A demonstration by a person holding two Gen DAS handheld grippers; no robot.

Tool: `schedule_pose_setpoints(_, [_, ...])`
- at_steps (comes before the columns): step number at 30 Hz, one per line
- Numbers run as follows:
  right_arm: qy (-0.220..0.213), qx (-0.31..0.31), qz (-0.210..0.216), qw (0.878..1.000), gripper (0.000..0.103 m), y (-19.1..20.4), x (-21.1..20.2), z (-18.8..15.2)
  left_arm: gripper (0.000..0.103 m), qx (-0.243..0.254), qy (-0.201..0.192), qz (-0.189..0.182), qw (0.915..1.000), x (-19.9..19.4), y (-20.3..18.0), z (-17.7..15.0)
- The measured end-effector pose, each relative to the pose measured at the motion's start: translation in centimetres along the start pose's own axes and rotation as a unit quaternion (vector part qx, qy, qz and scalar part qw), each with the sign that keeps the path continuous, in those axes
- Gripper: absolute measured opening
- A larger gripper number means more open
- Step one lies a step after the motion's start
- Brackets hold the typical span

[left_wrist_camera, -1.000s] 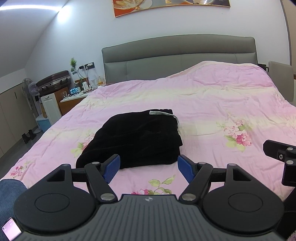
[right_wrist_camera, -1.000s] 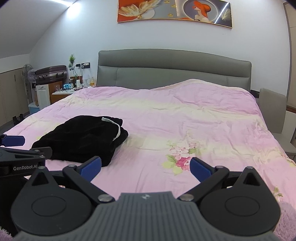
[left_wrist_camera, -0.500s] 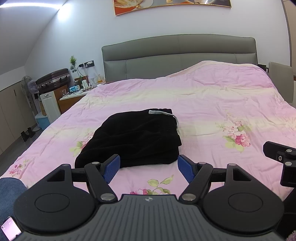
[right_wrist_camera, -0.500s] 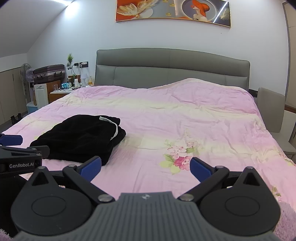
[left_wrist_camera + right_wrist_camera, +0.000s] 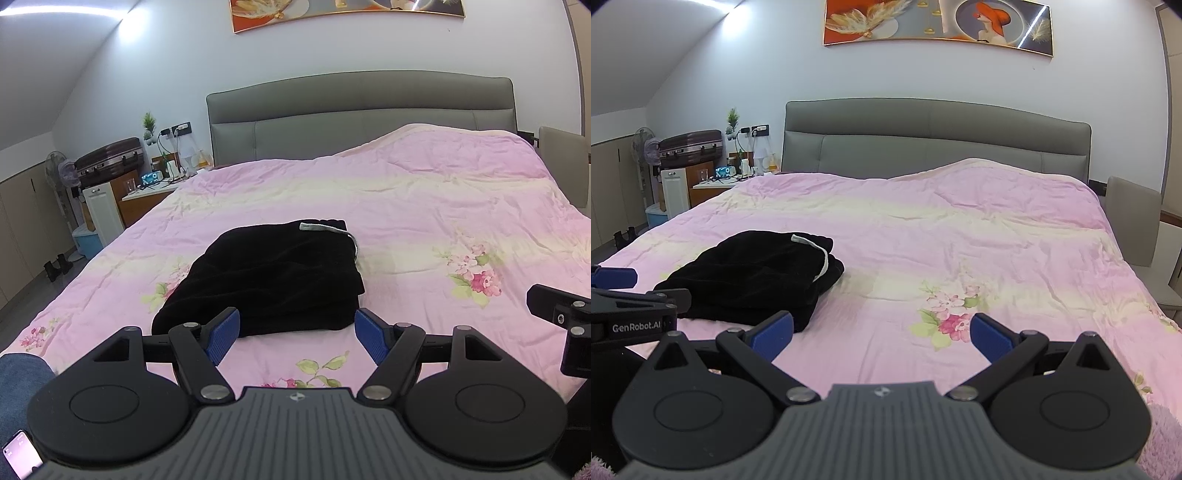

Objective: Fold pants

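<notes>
Black pants (image 5: pixel 269 273) lie folded in a compact stack on the pink floral bedspread (image 5: pixel 424 206), with a grey waistband edge at the far top. My left gripper (image 5: pixel 297 334) is open and empty, just short of the stack's near edge. In the right wrist view the pants (image 5: pixel 753 277) lie to the left. My right gripper (image 5: pixel 881 336) is open and empty over bare bedspread (image 5: pixel 960 240), right of the stack. The left gripper's side (image 5: pixel 628 306) shows at that view's left edge.
A grey headboard (image 5: pixel 362 110) stands at the far end. A nightstand with small items (image 5: pixel 155 188), a suitcase (image 5: pixel 109 162) and a fan (image 5: pixel 59 173) stand at the left. A beige chair (image 5: pixel 1134 218) is beside the bed's right edge.
Both grippers have drawn back slightly from the folded pants and stayed open. The pants have not moved.
</notes>
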State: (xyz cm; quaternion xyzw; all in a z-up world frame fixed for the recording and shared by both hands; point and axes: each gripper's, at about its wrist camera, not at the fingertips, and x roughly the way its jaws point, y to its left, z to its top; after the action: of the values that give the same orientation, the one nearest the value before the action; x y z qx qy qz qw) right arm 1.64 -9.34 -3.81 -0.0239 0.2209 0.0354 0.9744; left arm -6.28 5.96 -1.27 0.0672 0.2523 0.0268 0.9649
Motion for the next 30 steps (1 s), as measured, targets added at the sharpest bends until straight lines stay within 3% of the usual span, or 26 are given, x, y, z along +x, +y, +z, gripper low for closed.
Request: schedule_pose_setpoints(30, [-0.001,0.002,0.003,1.000,0.098,-0.36,-0.29,0.11,0.084,-0.006,0.002,-0.001,1.0000,-0.13,-0.35,0.21])
